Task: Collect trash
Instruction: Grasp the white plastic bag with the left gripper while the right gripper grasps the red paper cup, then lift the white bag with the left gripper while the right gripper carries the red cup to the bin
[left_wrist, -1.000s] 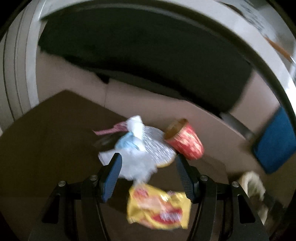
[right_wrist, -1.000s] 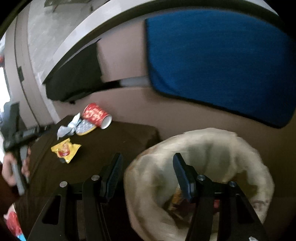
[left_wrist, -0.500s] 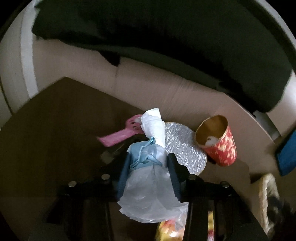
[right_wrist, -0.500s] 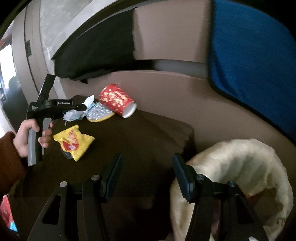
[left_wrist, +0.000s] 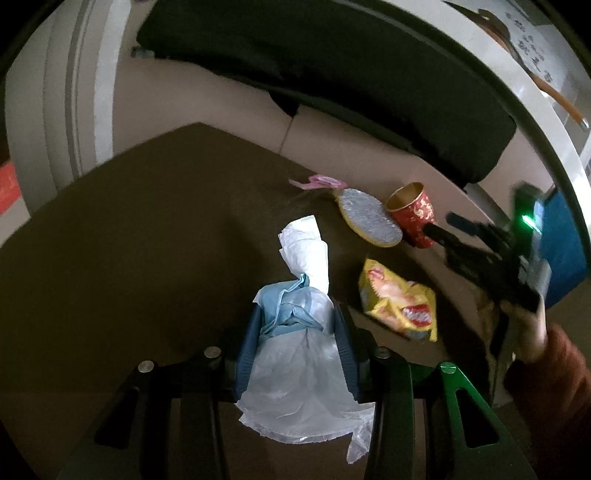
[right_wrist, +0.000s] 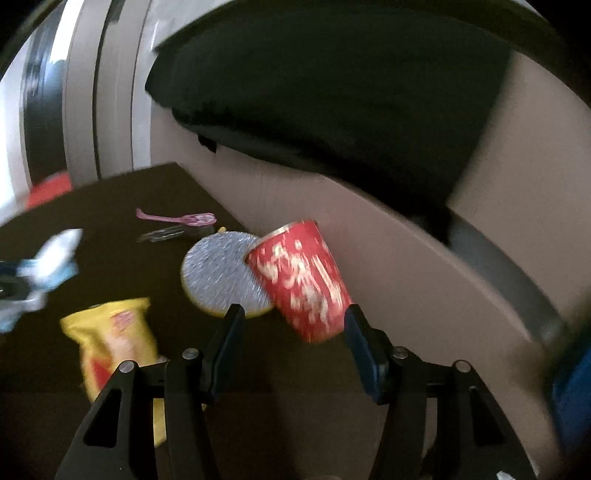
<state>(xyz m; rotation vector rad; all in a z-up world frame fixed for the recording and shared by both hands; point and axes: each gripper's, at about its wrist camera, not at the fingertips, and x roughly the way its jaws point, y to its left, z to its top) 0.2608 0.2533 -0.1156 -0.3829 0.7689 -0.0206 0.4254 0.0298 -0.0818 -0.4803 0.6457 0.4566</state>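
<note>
Pinching a bundle of white plastic and blue trash (left_wrist: 295, 332), the left gripper (left_wrist: 297, 314) hides most of it from its own camera. Only the right view shows the right gripper (right_wrist: 291, 314) spread wide, a fallen red cup (right_wrist: 299, 280) just ahead.

Probably crumpled plastic wad (left_wrist: 295, 354), gripper-pinched

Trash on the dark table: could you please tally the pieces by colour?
White and blue crumpled plastic bundle: 1
Red paper cup: 1
Yellow snack packet: 1
Silver foil disc: 1
Pink plastic spoon: 1
Total: 5
</note>
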